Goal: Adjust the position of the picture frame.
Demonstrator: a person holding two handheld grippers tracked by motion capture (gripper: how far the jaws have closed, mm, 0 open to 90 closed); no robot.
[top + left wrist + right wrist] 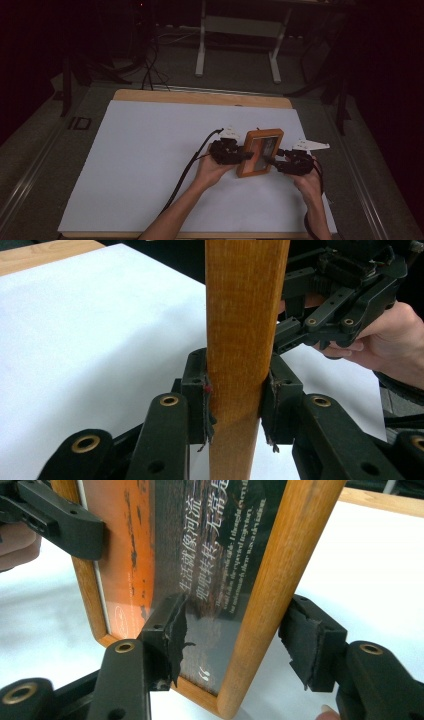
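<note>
The wooden picture frame point(260, 152) looks stiff, light, maybe glass-fronted. Left gripper point(239, 395) jaws clamp its edge; right gripper point(235, 642) jaws stand apart around the rim.

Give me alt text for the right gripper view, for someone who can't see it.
A wooden picture frame stands tilted between the right gripper's two black jaws, one worn pad over the glass and the other just clear of the frame's outer edge. The left gripper clamps the frame's far side, above a white table cover.
</note>
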